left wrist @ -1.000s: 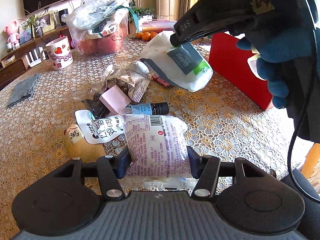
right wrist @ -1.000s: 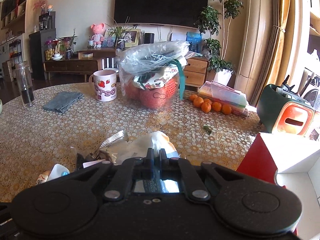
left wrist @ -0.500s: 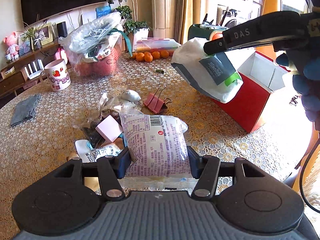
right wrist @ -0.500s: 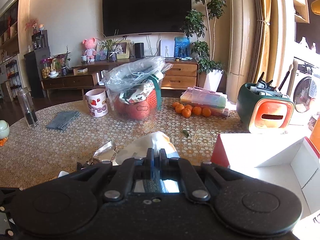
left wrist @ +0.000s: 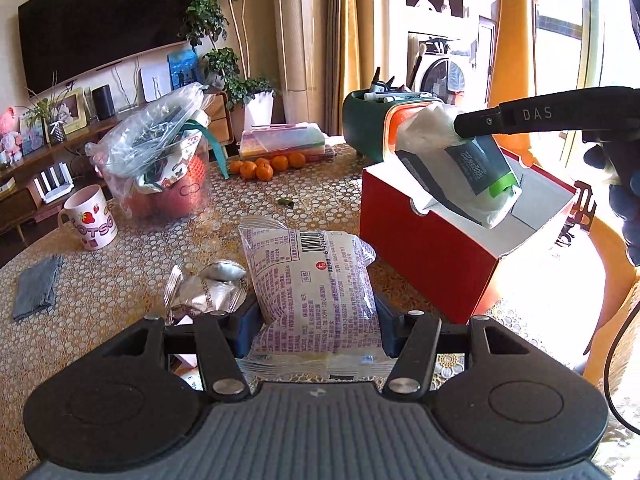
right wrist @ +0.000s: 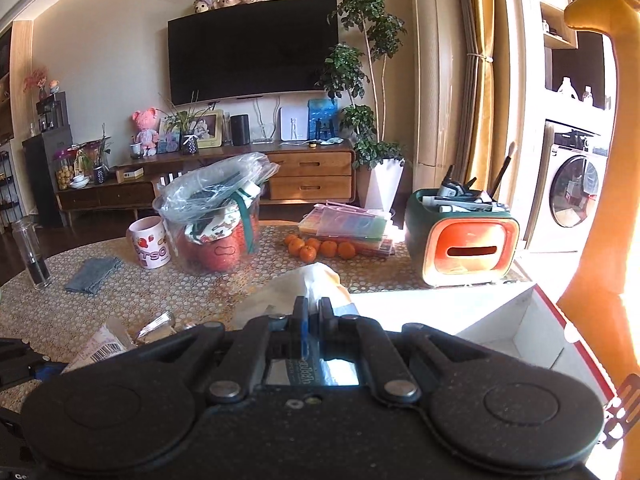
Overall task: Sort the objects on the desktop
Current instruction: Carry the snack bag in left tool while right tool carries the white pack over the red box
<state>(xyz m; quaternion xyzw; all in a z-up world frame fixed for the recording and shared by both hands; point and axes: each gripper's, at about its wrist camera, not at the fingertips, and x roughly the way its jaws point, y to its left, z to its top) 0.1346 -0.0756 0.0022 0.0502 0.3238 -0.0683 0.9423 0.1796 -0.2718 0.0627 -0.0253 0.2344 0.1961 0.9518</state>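
1. The left gripper (left wrist: 316, 312) is squeezing a white snack bag (left wrist: 312, 280) with purple writing between its two pads, holding it up over the table (left wrist: 120, 280).
2. The right gripper (right wrist: 314, 308) is pinched tight on a white pouch (left wrist: 460, 168) with a dark label and a green stripe.
3. In the left camera, the pouch is hanging over the open red box (left wrist: 424, 248), near its front edge.
4. A gloved hand (left wrist: 624, 192) is holding the right gripper at the right side of that picture.
5. A shiny silver wrapper (left wrist: 204, 292) is lying on the table just left of the snack bag.
6. Farther back, a strawberry mug (left wrist: 90, 216) is sitting beside a big plastic bag of things (left wrist: 160, 168).
7. Some oranges (left wrist: 264, 166) are lying near a green and orange holder (right wrist: 460, 236).
8. A small pink thing may be under the left gripper, but it is too hidden to tell.
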